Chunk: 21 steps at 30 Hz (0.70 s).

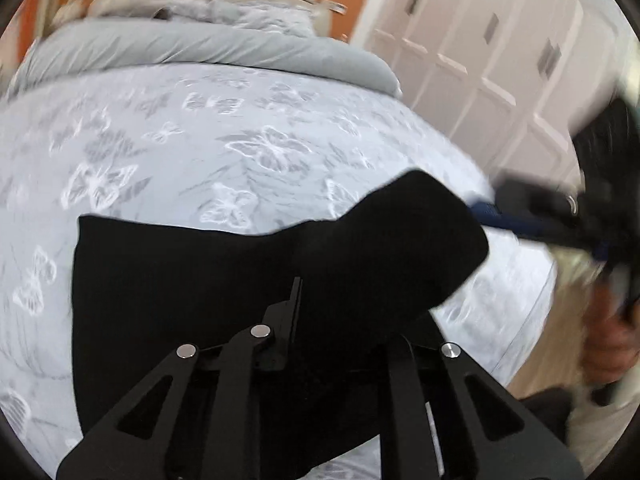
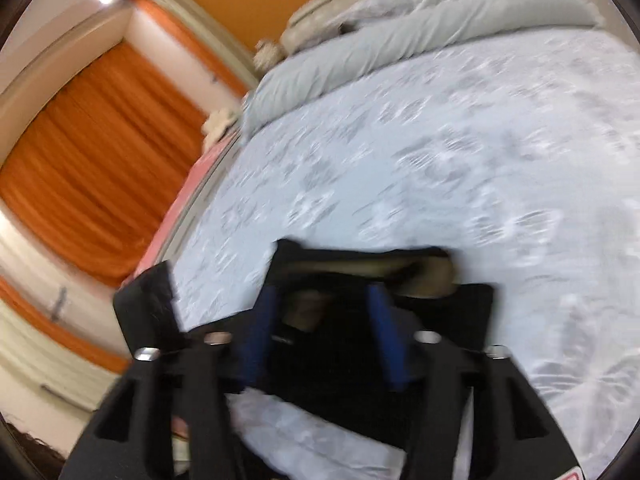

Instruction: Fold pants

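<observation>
**Carrying the raised end of the pants over for a fold**

The black pants (image 1: 208,280) lie on the bed (image 1: 200,152), on the butterfly-print cover near its foot edge, well apart from the grey duvet (image 1: 200,46) rolled up at the far end. My left gripper (image 1: 320,320) is over the pants and its fingers look drawn close together with dark cloth bunched at them, so I judge it pinches the fabric, though black on black I cannot tell for sure. My right gripper (image 2: 320,320) stands with its blue pads (image 2: 386,336) apart and pants cloth between them; whether it clamps that cloth I cannot tell through the blur. In the left view one end of the pants rises off the bed toward the right gripper.

I judge this is the middle of a fold: one end lifted, not yet laid down. Next I need to bring both corners level across the pants, lay the raised end flat on the part resting on the bed, edges matched, then release.
</observation>
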Tool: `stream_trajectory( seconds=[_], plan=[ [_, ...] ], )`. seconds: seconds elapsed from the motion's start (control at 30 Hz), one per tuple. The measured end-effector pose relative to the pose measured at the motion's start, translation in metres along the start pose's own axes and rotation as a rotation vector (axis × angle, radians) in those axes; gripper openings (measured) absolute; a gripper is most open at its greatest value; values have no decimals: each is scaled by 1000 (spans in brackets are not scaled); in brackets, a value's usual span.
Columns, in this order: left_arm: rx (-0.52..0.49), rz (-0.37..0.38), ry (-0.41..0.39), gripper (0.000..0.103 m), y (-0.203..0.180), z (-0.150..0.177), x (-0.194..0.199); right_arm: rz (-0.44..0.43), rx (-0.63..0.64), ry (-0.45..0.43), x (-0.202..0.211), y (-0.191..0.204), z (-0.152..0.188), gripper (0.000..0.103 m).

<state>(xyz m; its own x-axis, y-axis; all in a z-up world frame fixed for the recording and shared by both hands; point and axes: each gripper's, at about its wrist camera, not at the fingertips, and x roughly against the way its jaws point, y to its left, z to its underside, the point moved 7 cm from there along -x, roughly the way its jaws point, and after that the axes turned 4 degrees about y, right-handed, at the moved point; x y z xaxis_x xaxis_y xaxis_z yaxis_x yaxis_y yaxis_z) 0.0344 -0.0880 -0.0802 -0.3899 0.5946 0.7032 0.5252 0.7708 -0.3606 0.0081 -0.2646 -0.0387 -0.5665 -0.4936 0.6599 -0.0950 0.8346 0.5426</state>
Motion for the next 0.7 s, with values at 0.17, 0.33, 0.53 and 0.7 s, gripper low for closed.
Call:
stream_trajectory(
  seconds=[0.17,0.33,0.53,0.7],
  plan=[
    [6,74,-46,20,9,-9,31,74,-27,152,-21,-32,33,59],
    [-16,97,20,42,-4,7,17,59,-51,263,-57,-32,56,59],
    [0,45,-13,15,3,0,12,203,120,295,-83,-20,74,59],
    [45,61,-42,13,14,-9,22,227,189,307,-103,-3,80,59]
  ],
)
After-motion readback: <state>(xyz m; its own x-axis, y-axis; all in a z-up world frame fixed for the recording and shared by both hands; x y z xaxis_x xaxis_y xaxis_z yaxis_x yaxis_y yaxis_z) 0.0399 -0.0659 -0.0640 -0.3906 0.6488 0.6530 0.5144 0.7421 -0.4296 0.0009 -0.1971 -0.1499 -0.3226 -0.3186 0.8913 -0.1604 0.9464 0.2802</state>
